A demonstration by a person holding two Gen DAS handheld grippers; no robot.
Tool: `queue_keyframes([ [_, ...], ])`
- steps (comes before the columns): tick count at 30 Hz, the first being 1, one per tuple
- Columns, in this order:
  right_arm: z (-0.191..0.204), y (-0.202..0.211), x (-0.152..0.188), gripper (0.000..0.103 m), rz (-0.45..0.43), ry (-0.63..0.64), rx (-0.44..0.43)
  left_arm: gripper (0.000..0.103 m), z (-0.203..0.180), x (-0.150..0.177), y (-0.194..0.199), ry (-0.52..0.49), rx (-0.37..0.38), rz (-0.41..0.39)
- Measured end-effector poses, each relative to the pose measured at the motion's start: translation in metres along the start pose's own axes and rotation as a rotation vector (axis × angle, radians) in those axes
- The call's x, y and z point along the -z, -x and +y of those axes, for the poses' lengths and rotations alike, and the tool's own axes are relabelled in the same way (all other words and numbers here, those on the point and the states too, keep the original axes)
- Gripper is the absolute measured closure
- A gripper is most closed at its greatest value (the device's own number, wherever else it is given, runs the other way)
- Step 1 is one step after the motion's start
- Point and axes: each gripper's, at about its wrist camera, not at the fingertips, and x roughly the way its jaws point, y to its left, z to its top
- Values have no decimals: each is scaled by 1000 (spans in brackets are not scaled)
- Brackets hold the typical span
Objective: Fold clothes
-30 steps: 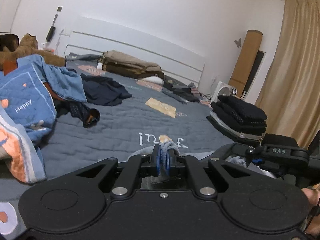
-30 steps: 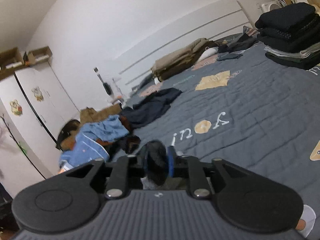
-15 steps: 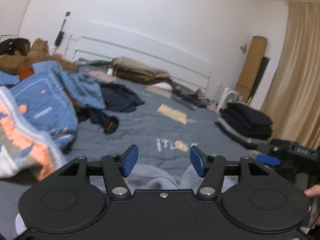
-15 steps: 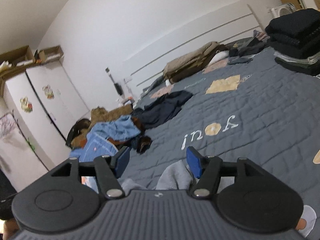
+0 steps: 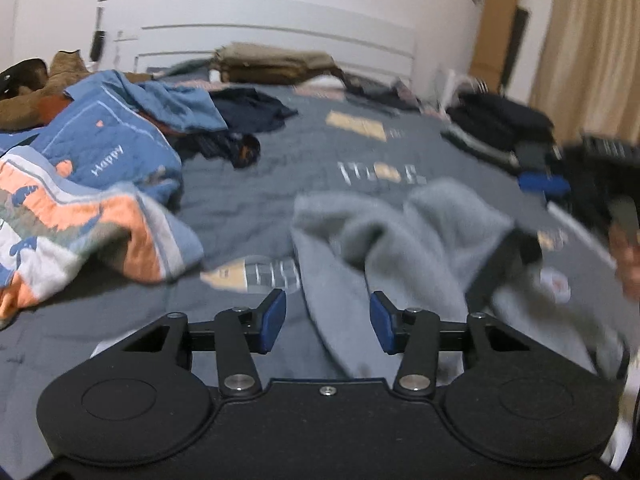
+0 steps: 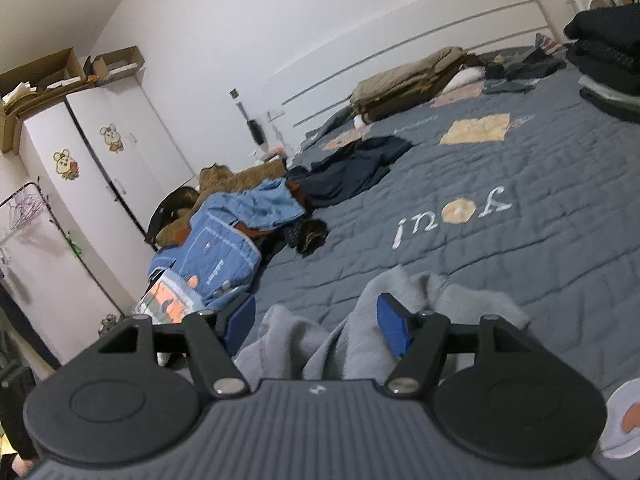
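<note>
The left gripper [image 5: 328, 322] has its blue pads spread wide and grips nothing; the right gripper [image 6: 316, 328] is spread in the same way. Between and just beyond both lies a grey garment [image 5: 400, 240], rumpled on the near part of the dark quilted bed cover [image 6: 520, 248], not flat and not neatly folded. At the far right a stack of dark folded clothes [image 5: 500, 124] is ready. At the left a loose heap of blue clothes [image 5: 120, 136] and a dark garment [image 6: 352, 168] lie unfolded, so much work seems left.
</note>
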Motion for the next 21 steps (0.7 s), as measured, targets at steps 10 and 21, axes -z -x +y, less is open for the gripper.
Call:
queue_keyframes([
  [10,24,-17,18,34,65,35,-23,91,-15,38,23,-161,130,145],
  [21,51,-25,33,34,159,42,-118,91,-13,75,54,-62,114,200],
])
